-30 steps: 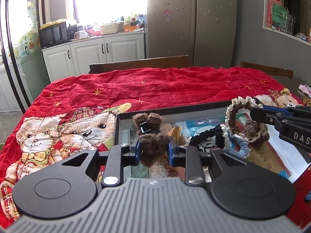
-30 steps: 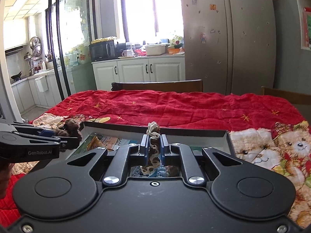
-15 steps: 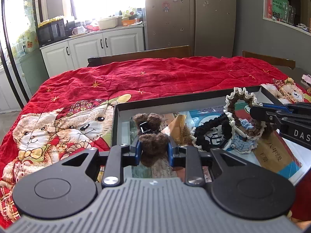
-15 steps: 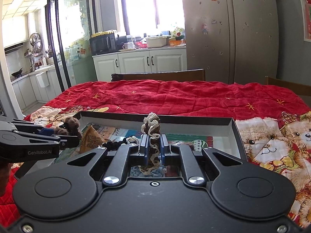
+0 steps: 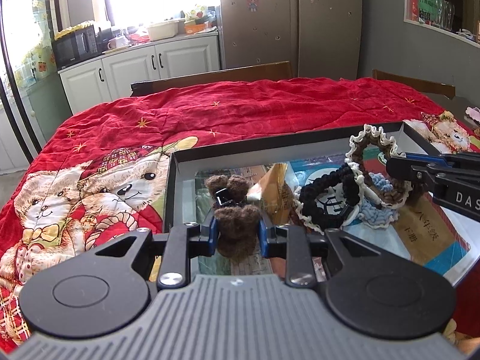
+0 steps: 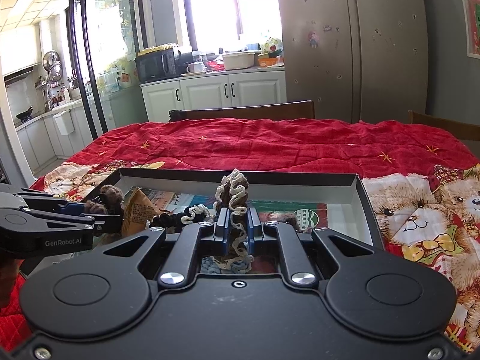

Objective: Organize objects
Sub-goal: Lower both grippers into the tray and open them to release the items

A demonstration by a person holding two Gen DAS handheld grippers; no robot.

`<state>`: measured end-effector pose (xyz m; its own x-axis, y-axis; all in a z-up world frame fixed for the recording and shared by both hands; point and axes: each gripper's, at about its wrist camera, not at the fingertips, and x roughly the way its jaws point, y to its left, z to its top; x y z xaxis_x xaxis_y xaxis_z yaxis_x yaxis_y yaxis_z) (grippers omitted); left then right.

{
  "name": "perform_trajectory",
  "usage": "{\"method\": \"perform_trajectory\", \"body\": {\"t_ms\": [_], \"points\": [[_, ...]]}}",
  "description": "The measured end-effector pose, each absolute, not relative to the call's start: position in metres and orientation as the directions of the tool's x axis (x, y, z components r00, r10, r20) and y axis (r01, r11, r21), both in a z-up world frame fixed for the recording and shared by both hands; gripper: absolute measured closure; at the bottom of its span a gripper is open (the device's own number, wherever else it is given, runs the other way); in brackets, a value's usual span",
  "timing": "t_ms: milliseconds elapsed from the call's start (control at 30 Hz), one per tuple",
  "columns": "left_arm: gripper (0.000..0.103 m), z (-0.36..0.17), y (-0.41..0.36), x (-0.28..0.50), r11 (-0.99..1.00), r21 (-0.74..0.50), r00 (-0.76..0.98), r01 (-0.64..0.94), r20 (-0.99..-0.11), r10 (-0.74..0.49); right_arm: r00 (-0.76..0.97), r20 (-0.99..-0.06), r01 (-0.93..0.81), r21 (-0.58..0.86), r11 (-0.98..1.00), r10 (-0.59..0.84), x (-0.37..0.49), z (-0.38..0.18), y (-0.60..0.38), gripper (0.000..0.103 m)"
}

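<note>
A shallow black box [image 5: 177,177] lies on the red bear-print cloth. My left gripper [image 5: 237,225] is shut on a brown fuzzy hair clip [image 5: 237,231], held over the box's left end. My right gripper [image 6: 238,225] is shut on a brown scrunchie with cream trim [image 6: 234,192], which stands upright over the middle of the box. The left wrist view shows this scrunchie [image 5: 372,147] as a ring pinched by the right gripper [image 5: 402,171]. A black scrunchie [image 5: 327,192] and a light blue one [image 5: 375,213] lie beneath it. The left gripper [image 6: 108,216] shows at the left of the right wrist view.
Inside the box [image 6: 354,180] are an orange snack packet [image 5: 276,189], printed booklets and a brown card with writing [image 5: 420,234]. Wooden chair backs [image 6: 243,109] stand at the table's far side. Cabinets and a fridge are beyond.
Both grippers keep their grip and have hardly moved. The box sits slightly higher in both views, showing more of its inside.
</note>
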<state>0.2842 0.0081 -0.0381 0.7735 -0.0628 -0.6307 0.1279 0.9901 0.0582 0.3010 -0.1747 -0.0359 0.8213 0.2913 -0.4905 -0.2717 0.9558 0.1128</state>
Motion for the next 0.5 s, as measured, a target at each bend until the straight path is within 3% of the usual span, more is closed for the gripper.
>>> {"method": "perform_trajectory", "body": {"t_ms": [500], "points": [[0.071,-0.0435,0.0064,0.2855,0.990,0.067,0.766,0.128,-0.640,-0.056,0.817,-0.502,-0.250,0.133,0.959,0.283,0.3039,-0.0390,-0.1801,0.091]]}}
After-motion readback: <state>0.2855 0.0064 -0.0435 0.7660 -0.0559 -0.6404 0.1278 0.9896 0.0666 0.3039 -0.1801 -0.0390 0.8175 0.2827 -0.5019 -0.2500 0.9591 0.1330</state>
